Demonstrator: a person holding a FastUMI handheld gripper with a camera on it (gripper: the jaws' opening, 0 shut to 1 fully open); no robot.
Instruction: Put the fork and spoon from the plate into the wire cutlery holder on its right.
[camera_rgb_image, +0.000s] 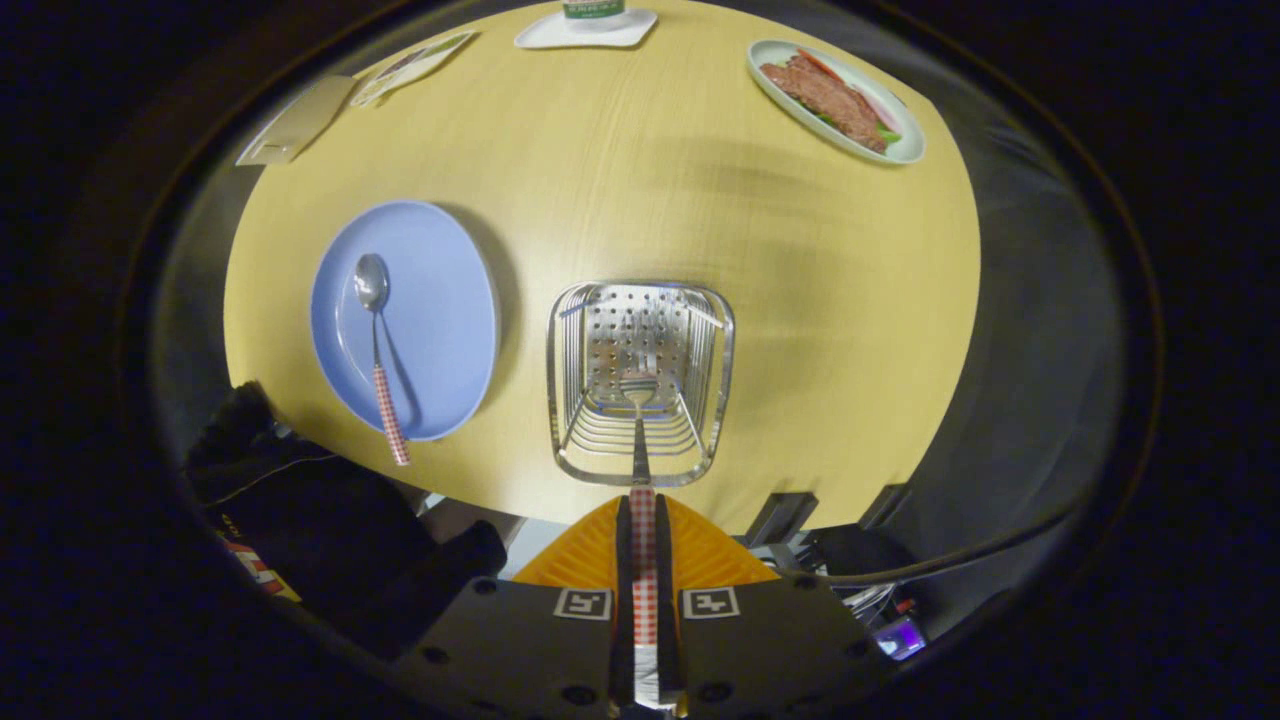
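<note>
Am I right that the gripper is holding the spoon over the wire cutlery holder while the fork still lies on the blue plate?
Not quite: the utensils are swapped. In the gripper view the gripper is shut on the fork, its tines over the wire cutlery holder, while the spoon lies on the blue plate.

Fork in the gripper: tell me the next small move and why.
Probably lower it a little and open the fingers. The gripper is shut on the fork by its checked handle, tines already inside the wire cutlery holder. The spoon still lies on the blue plate.
</note>
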